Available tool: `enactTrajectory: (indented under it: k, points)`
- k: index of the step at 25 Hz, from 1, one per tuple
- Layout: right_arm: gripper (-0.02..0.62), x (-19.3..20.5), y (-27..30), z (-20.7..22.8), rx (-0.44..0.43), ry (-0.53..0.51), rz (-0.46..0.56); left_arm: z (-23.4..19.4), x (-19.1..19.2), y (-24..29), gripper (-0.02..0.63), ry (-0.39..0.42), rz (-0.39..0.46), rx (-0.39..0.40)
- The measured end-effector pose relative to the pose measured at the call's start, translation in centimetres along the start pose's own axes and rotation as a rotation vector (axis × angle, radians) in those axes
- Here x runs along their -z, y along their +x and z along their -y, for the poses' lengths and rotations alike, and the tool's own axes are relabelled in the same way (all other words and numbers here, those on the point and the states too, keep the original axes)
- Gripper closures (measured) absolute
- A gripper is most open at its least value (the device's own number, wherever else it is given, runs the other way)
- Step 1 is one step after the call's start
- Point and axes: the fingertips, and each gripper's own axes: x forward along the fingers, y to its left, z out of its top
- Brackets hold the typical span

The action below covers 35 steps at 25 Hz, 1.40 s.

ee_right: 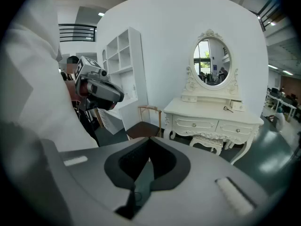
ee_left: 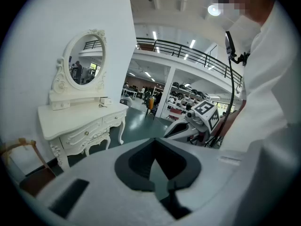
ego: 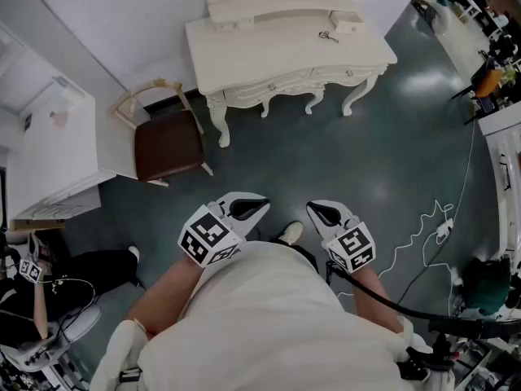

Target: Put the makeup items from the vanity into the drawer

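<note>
A small dark makeup item (ego: 328, 36) and a little white box (ego: 348, 25) lie near the vanity's (ego: 260, 51) right rear corner. Well apart from it, the left gripper (ego: 262, 204) and right gripper (ego: 311, 208) hover with jaws together, empty.

Left hand-held gripper (ego: 262, 203) and right hand-held gripper (ego: 313, 208) point forward (jaws together).

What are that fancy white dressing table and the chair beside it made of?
The vanity looks like carved wood painted matte cream-white, judging by its scrolled legs and ornate apron; moulded trim is possible. The chair seat appears to be brown leather or vinyl with a slight sheen. The chair frame looks like pale wood.
</note>
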Motion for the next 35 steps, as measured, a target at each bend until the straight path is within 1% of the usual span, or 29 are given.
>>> enactTrajectory:
  k: [4,8,12,17,20,23,25,28,35]
  points:
    - [0.595,-1.5,2.7,-2.8,0.008,-0.005,-0.009,-1.8,1.7,-3.8,0.607,-0.014,0.011,0.000]
    - [0.595,-1.2,3.9,-6.2,0.045,0.018,-0.012,-2.2,4.0,-6.7,0.607,-0.006,0.007,0.022]
    - [0.595,-0.1,3.2,-7.6,0.080,0.047,-0.031,-1.8,4.9,-7.0,0.607,-0.008,0.002,0.058]
    - [0.595,0.5,1.6,-6.8,0.108,0.070,-0.029,-0.7,4.3,-5.5,0.607,0.009,0.007,0.091]
    - [0.594,0.7,0.6,-5.1,0.123,0.078,-0.004,-0.3,3.5,-3.8,0.607,0.024,0.011,0.096]
    - [0.591,0.8,-0.5,-2.4,0.136,0.072,0.018,0.0,2.1,-1.5,0.607,0.037,0.007,0.091]
    - [0.557,0.9,-1.3,-0.2,0.136,0.071,0.027,0.2,1.1,0.4,0.607,0.040,0.001,0.083]
    - [0.538,0.9,-2.7,3.3,0.128,0.065,0.044,0.4,-0.8,3.5,0.607,0.044,-0.010,0.069]
    - [0.541,2.6,-6.1,11.7,0.115,0.043,0.047,1.4,-5.2,12.3,0.597,0.067,-0.019,0.054]
